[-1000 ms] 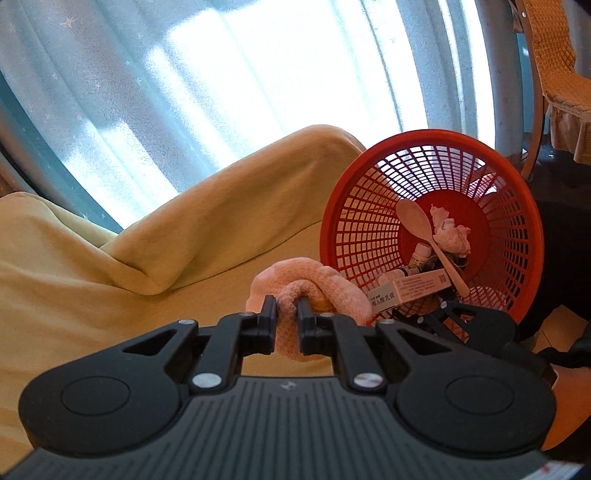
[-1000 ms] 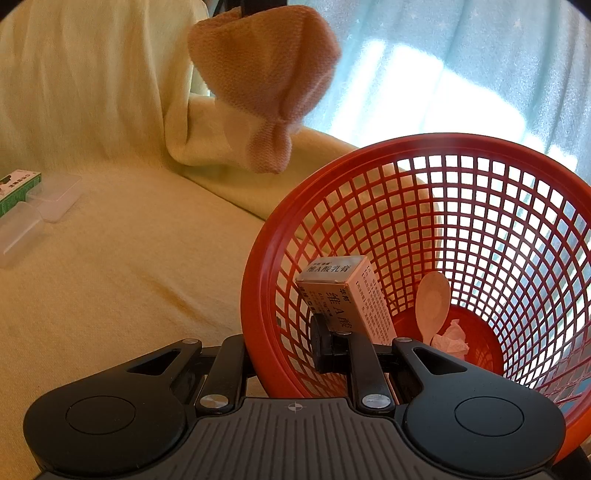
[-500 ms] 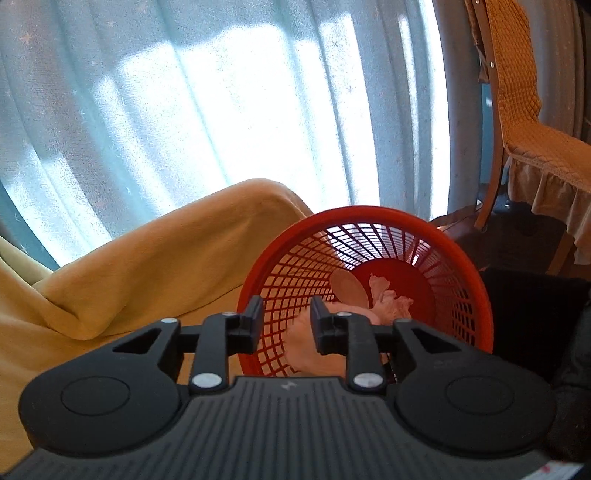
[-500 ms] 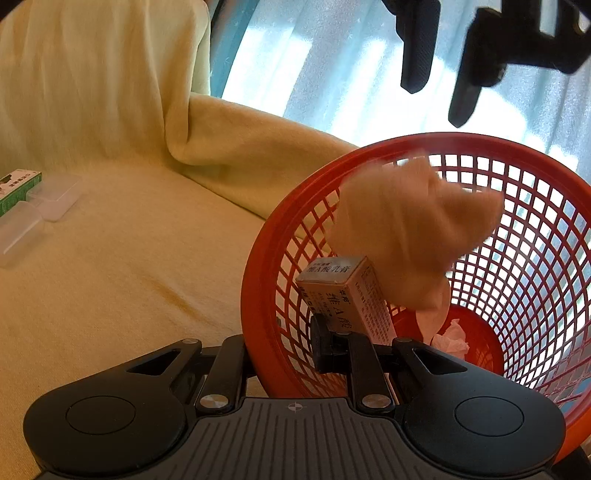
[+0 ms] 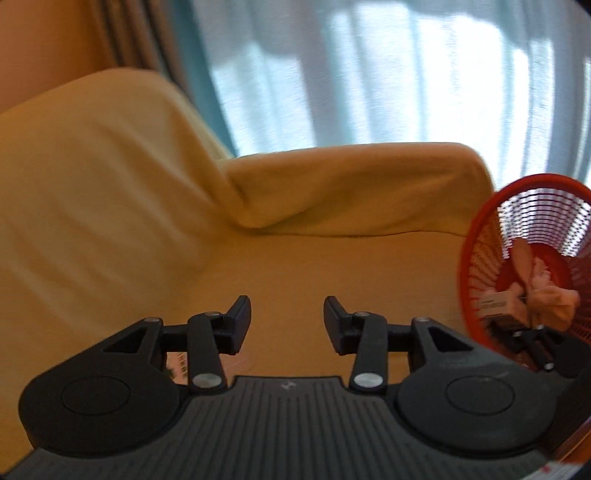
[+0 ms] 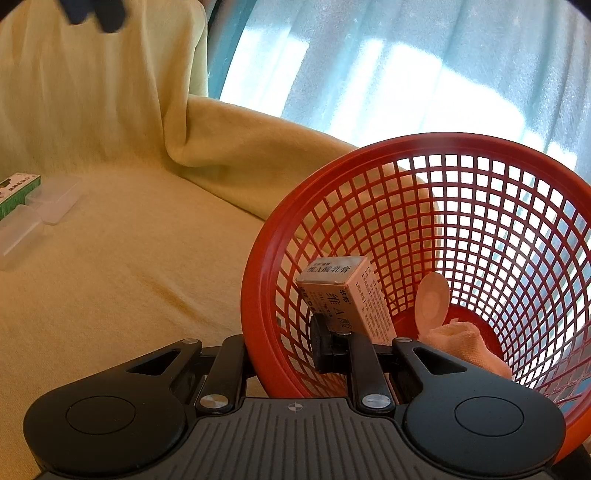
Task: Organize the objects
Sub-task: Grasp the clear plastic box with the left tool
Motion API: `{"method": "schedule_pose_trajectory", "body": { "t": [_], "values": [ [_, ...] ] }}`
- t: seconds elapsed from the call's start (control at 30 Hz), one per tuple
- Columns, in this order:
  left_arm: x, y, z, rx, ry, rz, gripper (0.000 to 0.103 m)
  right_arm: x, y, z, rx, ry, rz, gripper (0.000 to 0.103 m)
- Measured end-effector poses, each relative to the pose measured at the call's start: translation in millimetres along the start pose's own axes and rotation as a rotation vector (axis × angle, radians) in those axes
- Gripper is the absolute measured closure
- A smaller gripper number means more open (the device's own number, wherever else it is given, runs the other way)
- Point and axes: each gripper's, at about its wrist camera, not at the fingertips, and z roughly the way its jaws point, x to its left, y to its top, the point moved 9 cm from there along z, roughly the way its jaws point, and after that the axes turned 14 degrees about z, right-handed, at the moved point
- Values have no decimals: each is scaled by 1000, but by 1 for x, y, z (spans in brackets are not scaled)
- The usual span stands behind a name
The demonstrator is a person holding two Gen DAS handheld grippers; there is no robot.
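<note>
My right gripper point(image 6: 277, 350) is shut on the near rim of the red mesh basket point(image 6: 332, 177) and holds it tilted on the yellow sofa. In the basket lie a beige box point(image 6: 347, 295), a wooden spoon point(image 6: 432, 302) and the pink cloth point(image 6: 465, 347). My left gripper point(image 5: 286, 321) hangs over the bare sofa seat, left of the basket point(image 5: 476, 229). Its jaws are opening and nothing is between them. The right wrist view shows it blurred at the top left point(image 6: 92, 11).
A green and white box point(image 6: 18, 192) and two clear plastic cases point(image 6: 51, 203) lie on the seat at the far left. The sofa's backrest point(image 5: 92, 166) and armrest point(image 5: 351, 192), under a yellow blanket, rise behind. A bright curtain point(image 6: 406, 74) hangs beyond.
The left gripper let go of the pink cloth, which dropped into the basket. It then swung left, away from the basket, with its jaws spreading. The right gripper and basket kept still.
</note>
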Motion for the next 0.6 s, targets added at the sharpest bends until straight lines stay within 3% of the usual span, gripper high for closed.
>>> {"method": "schedule_pose_trajectory", "body": {
  "t": [0.1,0.2,0.37,0.6],
  "values": [
    [40,-35,1,63,82,-105,59,2,0,0,0,-1,-2,89],
    [60,-67,10,115,115,-184,56,2,0,0,1,-1,-3,89],
    [40,-105,48,180,76,-217,47,3,0,1,2,-4,-7,89],
    [14,-129,99,213,47,-227,47,3,0,1,2,-4,-7,89]
  ]
}}
